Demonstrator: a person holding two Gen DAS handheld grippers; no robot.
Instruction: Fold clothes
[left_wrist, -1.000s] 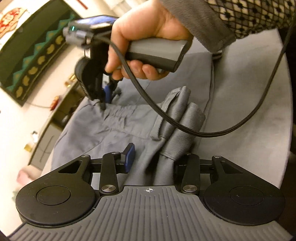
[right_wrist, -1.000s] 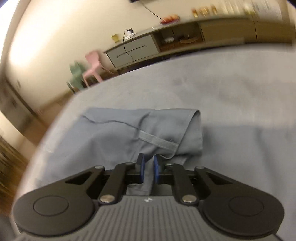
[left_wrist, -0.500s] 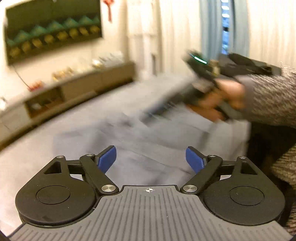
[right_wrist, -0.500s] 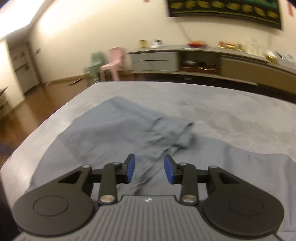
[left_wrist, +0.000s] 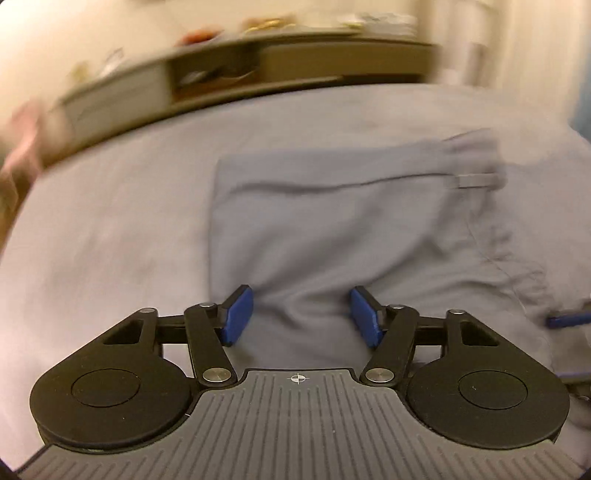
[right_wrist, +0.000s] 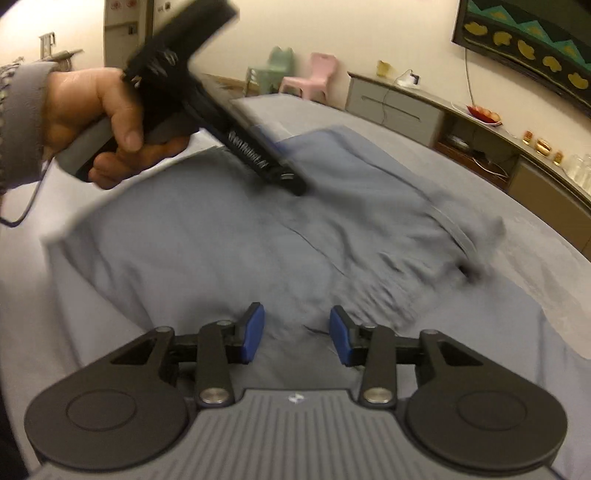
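A grey-blue garment (left_wrist: 369, 229) with a gathered waistband and a belt loop lies folded on the grey covered surface (left_wrist: 110, 221). My left gripper (left_wrist: 301, 315) hangs just over its near edge. Its jaws are closing, with cloth under the gap but not pinched. In the right wrist view the same garment (right_wrist: 221, 258) spreads ahead of my right gripper (right_wrist: 297, 334), which is open above the waistband gathers and holds nothing. A hand (right_wrist: 92, 110) carries the left gripper (right_wrist: 288, 177) over the garment's far left part. One blue right fingertip (left_wrist: 567, 320) shows at the left wrist view's right edge.
A low sideboard (right_wrist: 480, 122) with small items runs along the far wall under a dark wall hanging (right_wrist: 535, 37). A pink chair (right_wrist: 314, 77) and a green chair (right_wrist: 275, 70) stand beyond the surface's far corner. Bare grey surface (right_wrist: 517, 280) lies right of the garment.
Both grippers have let go of the cloth and opened. Both have swung and rolled to new spots over the garment, the left one moving farthest. The garment now lies folded over.
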